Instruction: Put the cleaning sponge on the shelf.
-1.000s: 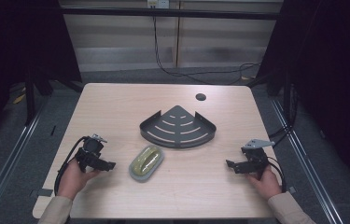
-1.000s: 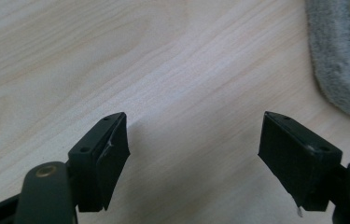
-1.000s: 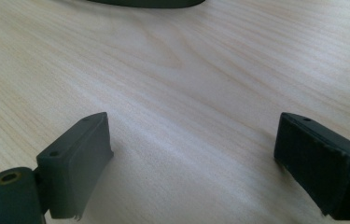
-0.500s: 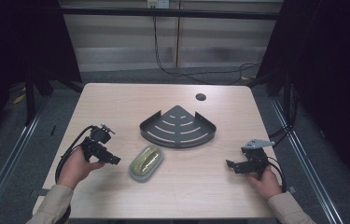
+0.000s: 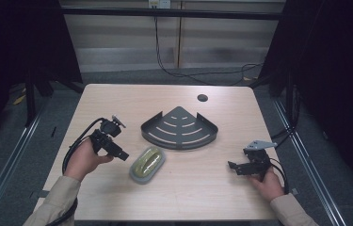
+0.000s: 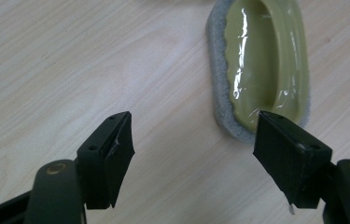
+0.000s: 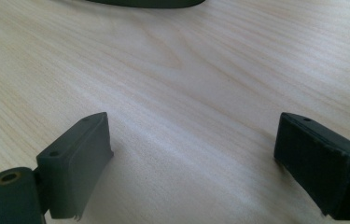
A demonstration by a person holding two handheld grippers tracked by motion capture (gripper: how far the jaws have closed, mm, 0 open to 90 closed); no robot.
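No text, label, brand, number or sign can be read in any of the views.

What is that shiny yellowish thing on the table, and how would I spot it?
Start at the wooden table and find the dark fan-shaped rack in its middle. Just in front of it, towards the left tongs, lies an oval sponge. Its glossy yellow-green top and grey foam rim set it apart from the black things around it.
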